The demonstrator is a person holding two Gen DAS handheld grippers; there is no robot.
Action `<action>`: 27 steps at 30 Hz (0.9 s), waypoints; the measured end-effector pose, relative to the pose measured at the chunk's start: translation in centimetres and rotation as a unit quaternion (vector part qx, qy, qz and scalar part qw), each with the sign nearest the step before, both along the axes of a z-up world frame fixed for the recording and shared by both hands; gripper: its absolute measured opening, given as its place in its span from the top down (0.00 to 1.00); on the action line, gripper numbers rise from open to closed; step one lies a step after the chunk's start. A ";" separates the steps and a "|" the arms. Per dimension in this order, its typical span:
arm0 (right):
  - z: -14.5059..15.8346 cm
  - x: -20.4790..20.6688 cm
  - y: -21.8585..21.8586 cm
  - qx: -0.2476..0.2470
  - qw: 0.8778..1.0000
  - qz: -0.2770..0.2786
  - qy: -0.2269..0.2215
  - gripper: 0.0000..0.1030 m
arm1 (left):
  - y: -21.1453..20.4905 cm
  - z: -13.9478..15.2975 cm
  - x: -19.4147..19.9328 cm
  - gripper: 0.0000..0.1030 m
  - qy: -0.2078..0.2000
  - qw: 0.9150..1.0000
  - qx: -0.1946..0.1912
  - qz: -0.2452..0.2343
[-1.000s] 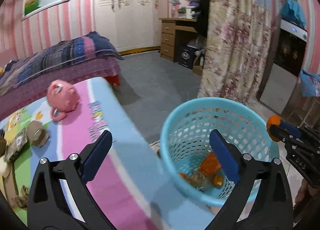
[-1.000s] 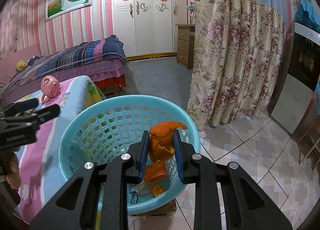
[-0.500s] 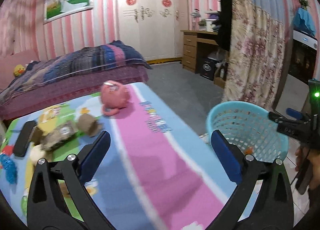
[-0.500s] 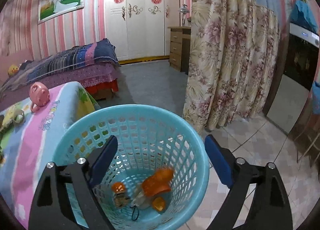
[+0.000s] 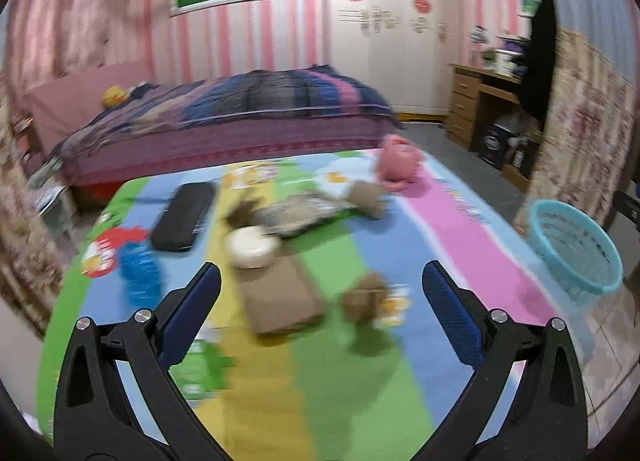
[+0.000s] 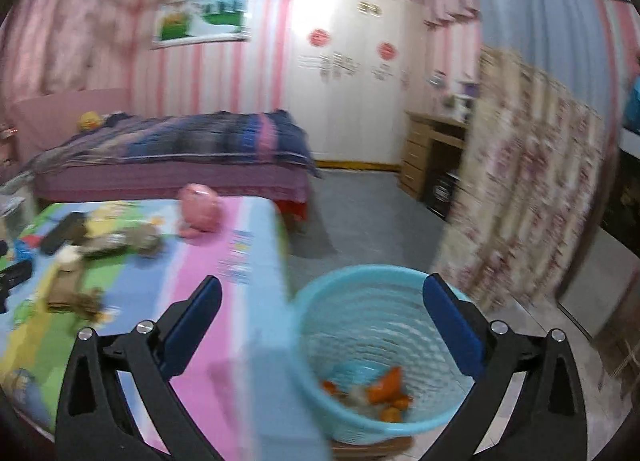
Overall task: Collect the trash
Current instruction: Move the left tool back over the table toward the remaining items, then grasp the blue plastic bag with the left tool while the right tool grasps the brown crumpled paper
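The left gripper (image 5: 320, 313) is wide apart and holds nothing. It hangs over the tabletop (image 5: 452, 245), which has a cloth with bright stripes. Between its fingers, on the cloth, lie a flat brown piece (image 5: 280, 297) and a crumpled brown scrap (image 5: 366, 295). Farther back sit a white cup (image 5: 250, 247), a shiny wrapper (image 5: 304, 213) and another brown scrap (image 5: 366, 199). A black case (image 5: 182, 217) and a blue thing (image 5: 138, 275) lie to the left. A pink toy (image 5: 398, 159) sits near the far edge. All of it looks blurry.

The right gripper (image 6: 322, 319) has its jaws opening, and nothing is between them. It is above the blue basket (image 6: 360, 285), which stands on the floor just beside the tabletop's edge. Orange peel (image 6: 384, 383) and some pale bits lie at the bottom of the basket.

In the left view the basket (image 5: 576, 249) is at the right side, past the corner of the tabletop.

A bed (image 5: 240, 109) with a striped blanket stands behind, by a white wardrobe (image 5: 384, 33).
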State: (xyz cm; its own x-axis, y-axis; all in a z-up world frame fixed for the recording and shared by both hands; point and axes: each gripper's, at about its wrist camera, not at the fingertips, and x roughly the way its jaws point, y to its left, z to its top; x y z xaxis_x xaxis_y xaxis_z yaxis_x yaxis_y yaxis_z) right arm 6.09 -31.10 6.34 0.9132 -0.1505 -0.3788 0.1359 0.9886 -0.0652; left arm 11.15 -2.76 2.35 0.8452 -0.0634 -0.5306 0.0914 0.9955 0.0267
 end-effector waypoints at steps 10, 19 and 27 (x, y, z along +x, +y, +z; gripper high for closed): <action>-2.2 5.0 12.5 -0.005 0.993 0.103 0.058 0.04 | 9.1 -2.0 2.9 0.05 0.014 0.996 0.020 0.090; -6.9 8.9 18.0 0.025 0.982 0.174 0.068 0.04 | 13.5 -3.1 4.6 0.05 0.043 0.991 -0.008 0.126; -10.9 11.9 21.0 0.005 0.964 0.208 0.164 0.04 | 17.1 -4.4 5.6 0.05 0.079 0.981 -0.047 0.169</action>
